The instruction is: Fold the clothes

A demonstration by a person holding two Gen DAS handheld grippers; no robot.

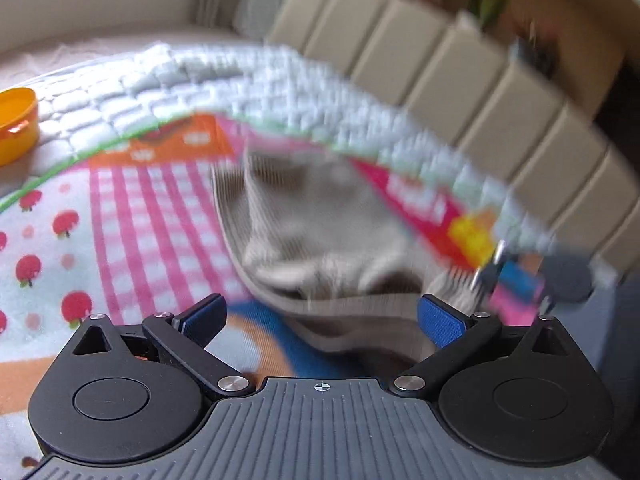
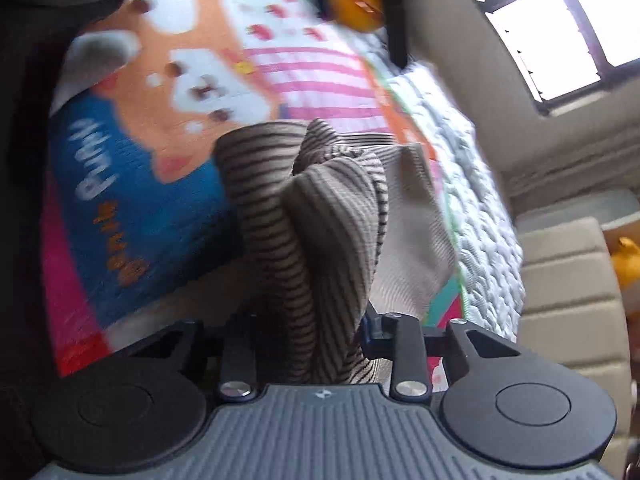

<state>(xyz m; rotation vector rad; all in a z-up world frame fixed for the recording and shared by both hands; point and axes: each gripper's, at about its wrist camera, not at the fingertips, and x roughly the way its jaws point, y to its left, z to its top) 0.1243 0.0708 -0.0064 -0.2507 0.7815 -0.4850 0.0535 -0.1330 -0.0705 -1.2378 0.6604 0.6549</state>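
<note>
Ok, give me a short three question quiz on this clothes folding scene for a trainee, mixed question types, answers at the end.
1. True or false: the left gripper is open and pressing nothing.
2. What does the right gripper hold? A) striped garment B) orange lid C) blanket
3. Fill in: the orange lid lies on the white ___.

Key: 1 true. 2 A, the striped garment. 3 quilt.

Left hand-held gripper (image 1: 320, 320) jaws apart, above beige garment (image 1: 320, 232), cartoon blanket (image 1: 140, 208), orange lid (image 1: 16, 124)
</note>
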